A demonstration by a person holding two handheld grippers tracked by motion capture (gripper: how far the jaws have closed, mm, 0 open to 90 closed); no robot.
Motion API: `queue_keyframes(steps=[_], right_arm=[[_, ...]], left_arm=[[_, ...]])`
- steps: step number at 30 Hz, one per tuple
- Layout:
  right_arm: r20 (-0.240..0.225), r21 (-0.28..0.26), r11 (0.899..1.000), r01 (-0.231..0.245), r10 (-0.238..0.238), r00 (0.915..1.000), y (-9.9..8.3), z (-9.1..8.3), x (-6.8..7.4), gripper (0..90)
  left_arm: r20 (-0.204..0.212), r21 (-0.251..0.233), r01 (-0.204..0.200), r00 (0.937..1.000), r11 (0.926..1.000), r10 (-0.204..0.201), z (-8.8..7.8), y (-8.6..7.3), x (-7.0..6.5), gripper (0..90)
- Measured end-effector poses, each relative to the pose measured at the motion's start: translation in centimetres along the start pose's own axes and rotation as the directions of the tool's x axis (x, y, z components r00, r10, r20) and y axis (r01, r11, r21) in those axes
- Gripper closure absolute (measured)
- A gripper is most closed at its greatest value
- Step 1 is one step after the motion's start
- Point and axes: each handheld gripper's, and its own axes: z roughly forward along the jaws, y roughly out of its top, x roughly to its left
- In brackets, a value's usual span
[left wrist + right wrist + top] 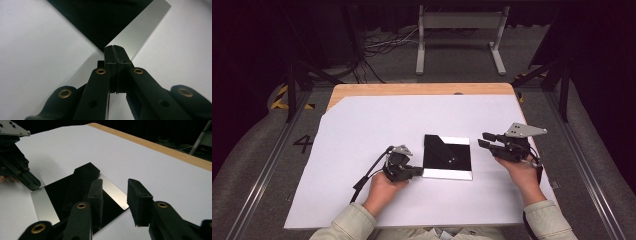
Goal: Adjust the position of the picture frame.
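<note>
The fingers (124,56) of the left gripper (414,172) were seen pressed fully together, nothing between them, their tips set against the near left corner of a flat black panel (447,154) with a silvery strip along its near edge. The fingers (138,201) of the right gripper (484,140) were held partly apart, with nothing between them, and no contact with the panel could be made out; they hovered just off its right edge.

The panel lay flat on the white sheet (362,130) covering the table (412,89), between the 2 sets of fingertips, with a small black flap folded over its far left corner. From the high view it appeared nearly square, so a long axis could hardly be named; its edges ran roughly parallel to the table's edges, and the silvery strip faced the person, running from the left fingertips toward the right ones.

Trouble could be foreseen at the corner contact. A thin, smooth panel on a smooth sheet would probably slide or spin if pushed at 1 corner by closed tips, and it could be driven away from the right fingers before an edge was caught. It was also judged that the glossy face might be scratched by hard tips, and that a pinch attempted on so low an edge could slip off.
</note>
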Motion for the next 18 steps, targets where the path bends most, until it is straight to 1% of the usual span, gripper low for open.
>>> queue_keyframes(steps=[2, 3, 6, 7, 11, 12, 13, 15, 17, 18], right_arm=[[-0.007, 0.008, 1.0, -0.003, 0.003, 1.0, 0.1, 0.2, 0.1, 69.5], [-0.007, 0.008, 1.0, -0.003, 0.003, 1.0, 0.1, 0.2, 0.1, 69.5], [-0.019, 0.028, 1.0, -0.01, 0.011, 0.9998, 0.2, 0.4, 0.3, 76.1], [-0.025, 0.04, 0.999, -0.014, 0.015, 0.9996, 0.3, 0.6, 0.4, 79.6], [-0.038, 0.057, 0.998, -0.015, 0.017, 0.9991, 0.4, 0.8, 0.5, 85.2], [-0.041, 0.06, 0.998, -0.017, 0.019, 0.999, 0.4, 0.8, 0.5, 86.4], [-0.043, 0.061, 0.998, -0.018, 0.021, 0.9988, 0.4, 0.8, 0.5, 87.1], [-0.051, 0.065, 0.998, -0.021, 0.025, 0.9984, 0.4, 0.8, 0.5, 88.7], [-0.053, 0.073, 0.997, -0.022, 0.026, 0.9982, 0.4, 0.9, 0.5, 89.5], [-0.054, 0.076, 0.997, -0.025, 0.029, 0.9981, 0.4, 1.0, 0.5, 89.6]], left_arm=[[0.0, -0.005, -0.003, 1.0, 1.0, 0.003, 0.3, 0.1, -0.3, 90.0], [0.0, -0.005, -0.003, 1.0, 1.0, 0.003, 0.3, 0.1, -0.3, 90.0], [0.002, -0.002, -0.011, 0.9999, 0.9999, 0.011, 0.8, 0.4, -0.9, 90.0], [0.006, 0.001, -0.017, 0.9998, 0.9998, 0.017, 1.2, 0.6, -1.4, 90.0], [0.005, 0.008, -0.056, 0.9984, 0.9984, 0.056, 1.9, 1.1, -2.1, 90.0], [0.01, 0.01, -0.056, 0.9984, 0.9984, 0.056, 2.0, 1.2, -2.3, 90.0], [0.014, 0.013, -0.063, 0.9979, 0.9979, 0.063, 2.2, 1.2, -2.4, 90.0], [0.017, 0.015, -0.064, 0.9978, 0.9978, 0.064, 2.2, 1.3, -2.5, 90.0], [0.031, 0.022, -0.065, 0.9974, 0.9976, 0.065, 2.2, 1.4, -2.4, 90.0], [0.029, 0.018, -0.066, 0.9974, 0.9977, 0.065, 2.0, 1.4, -2.3, 90.0]])
